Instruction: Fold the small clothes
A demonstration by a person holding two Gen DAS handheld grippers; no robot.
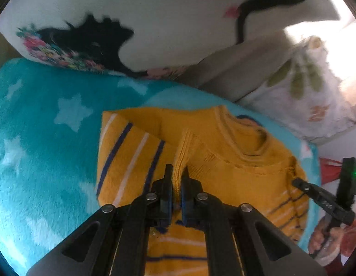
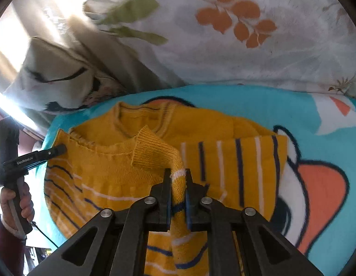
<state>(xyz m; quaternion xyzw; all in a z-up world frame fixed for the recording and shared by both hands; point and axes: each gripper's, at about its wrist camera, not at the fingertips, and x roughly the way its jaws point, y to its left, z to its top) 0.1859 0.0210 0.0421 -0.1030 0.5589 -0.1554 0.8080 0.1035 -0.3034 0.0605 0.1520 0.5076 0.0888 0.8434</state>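
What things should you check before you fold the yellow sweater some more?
1. Left gripper has cloth: ok, it is shut on a ridge of the yellow sweater.
2. Right gripper has cloth: ok, it is shut on the sleeve, with the cuff poking out past its fingers.
3. Sweater lies on the blue blanket: ok, blanket shows around it.
4. Other sleeve folded in: ok, the striped sleeve lies across the body.
5. Sweater smooth: not ok, it is bunched near the collar.
6. Pillows out of the way: cannot tell, they sit close behind the sweater.
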